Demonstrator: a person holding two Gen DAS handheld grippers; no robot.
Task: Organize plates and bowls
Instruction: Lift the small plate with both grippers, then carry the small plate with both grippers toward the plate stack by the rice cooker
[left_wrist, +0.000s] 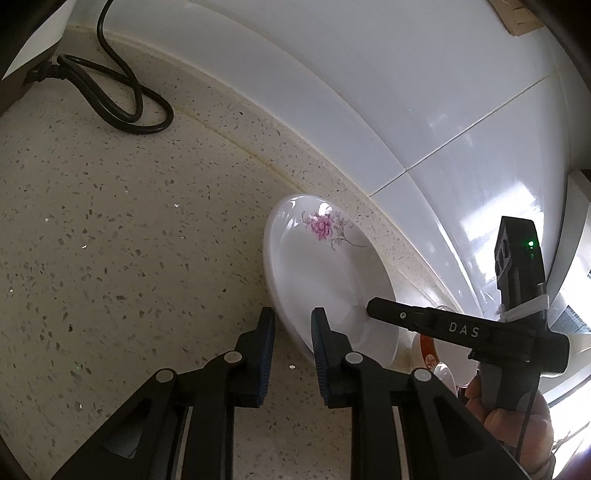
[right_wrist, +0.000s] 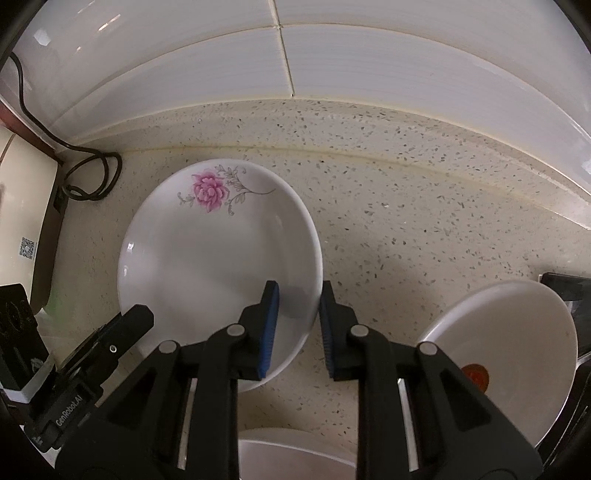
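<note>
An appliance (right_wrist: 22, 221) with a cream top and a dark edge stands at the far left of the speckled worktop (right_wrist: 406, 236), well to the left of the flower plate (right_wrist: 218, 258). Its black cord (left_wrist: 122, 107) lies looped on the worktop between the appliance and the plate, close under the white tiled wall (right_wrist: 332, 59).

The flower plate, white with a pink bloom and grey leaves painted near its far rim, sits flat on the worktop just in front of the raised speckled ledge at the foot of the wall. The left tongs (left_wrist: 293, 354) stand part open at the plate's near-left rim, one blue-padded finger outside the rim over the worktop and the other over the plate's inside; whether the pads touch the rim cannot be told. The right tongs (right_wrist: 297, 325) straddle the plate's near-right rim in the same way, part open, the left finger over the plate's well and the right finger outside over the worktop, with a gap showing at each pad.

To the right of the flower plate, well apart from it, a white bowl (right_wrist: 517, 354) leans tilted, a red-orange mark low on its inner face. Another white dish (right_wrist: 295, 454) shows only its rim at the near edge, below the right tongs. A hand (left_wrist: 517, 417) holds the right tool's grip, right of the plate in the left wrist view.
</note>
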